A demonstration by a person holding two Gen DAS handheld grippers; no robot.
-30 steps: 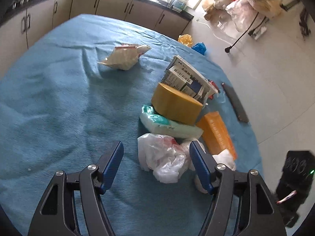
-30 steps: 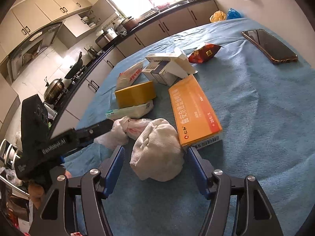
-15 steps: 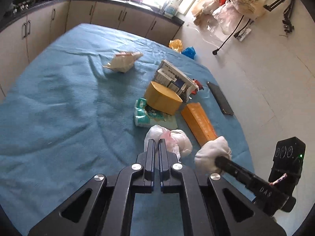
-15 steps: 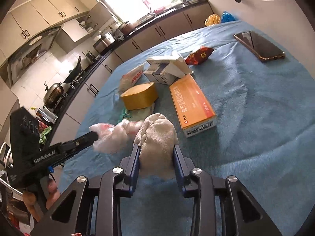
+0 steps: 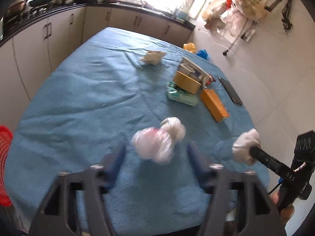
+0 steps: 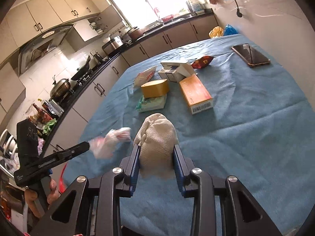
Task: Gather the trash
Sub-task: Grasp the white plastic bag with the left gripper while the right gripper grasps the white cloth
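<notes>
Now the right gripper (image 6: 156, 158) clamps the cloth wad (image 6: 156, 137) for carrying off, while the left gripper (image 5: 155, 162), jaws opening, lets the plastic bag (image 5: 157, 140) go just ahead.

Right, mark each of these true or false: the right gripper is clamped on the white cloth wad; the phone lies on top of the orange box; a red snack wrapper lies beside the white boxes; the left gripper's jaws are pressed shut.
1. The right gripper is clamped on the white cloth wad. True.
2. The phone lies on top of the orange box. False: it lies alone on the blue table cover, apart from the box.
3. A red snack wrapper lies beside the white boxes. True.
4. The left gripper's jaws are pressed shut. False: they stand wide apart and are opening, with the crumpled plastic bag loose between them.
</notes>
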